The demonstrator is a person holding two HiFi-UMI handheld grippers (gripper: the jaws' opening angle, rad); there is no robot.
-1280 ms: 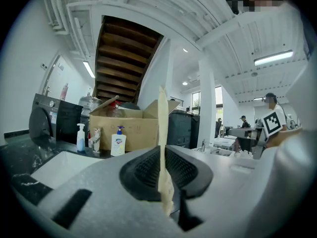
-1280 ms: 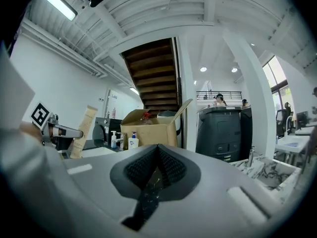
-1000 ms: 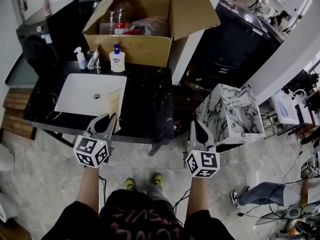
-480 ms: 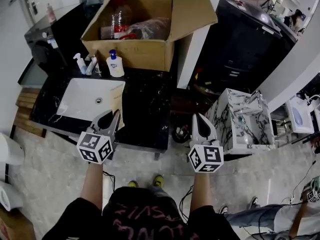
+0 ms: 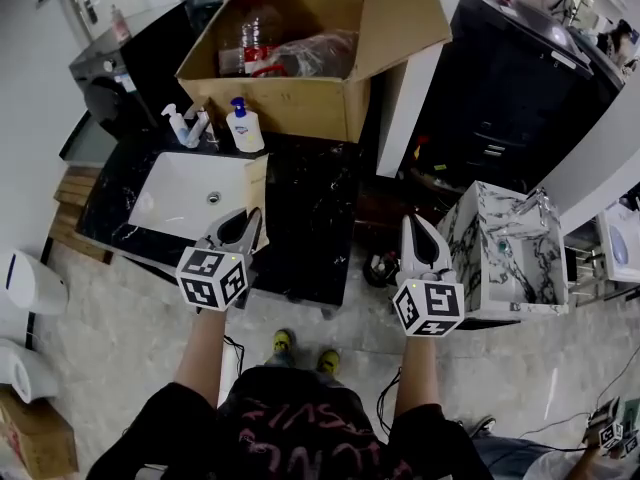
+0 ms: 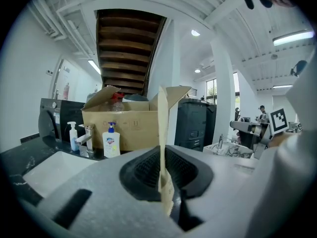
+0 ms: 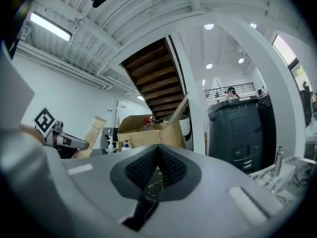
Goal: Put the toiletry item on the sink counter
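my left gripper [image 5: 247,224] is clamped on the toiletry packet [image 5: 256,184], so the pick-up is done and the setting down is not. in the head view the packet rises from the jaws left of the frame's centre, overlapping the near edge of the black marble sink counter [image 5: 312,208] and the right rim of the white basin [image 5: 185,194]. i can't tell from these views whether it is over the counter or just short of it, but i judge it is touching nothing except my jaws. what i think is left: bring it over a bare patch of counter, lower it, and let go.

in the left gripper view the packet [image 6: 162,133] shows edge-on at centre frame, a thin tan sheet standing nearly upright between the ribbed pads, its top rising well above them. it looks flat and light, like a sachet or paper pouch, with faint print i can't read. i'd expect it to tip over or lie flat once released.

my right gripper [image 5: 419,236], right of centre in the head view, has its jaws together on nothing; its own view [image 7: 157,158] shows the pads meeting.

at the back of the counter, upper left, stand a soap pump bottle [image 5: 243,128], a small spray bottle [image 5: 177,125] and an open cardboard box [image 5: 300,68].
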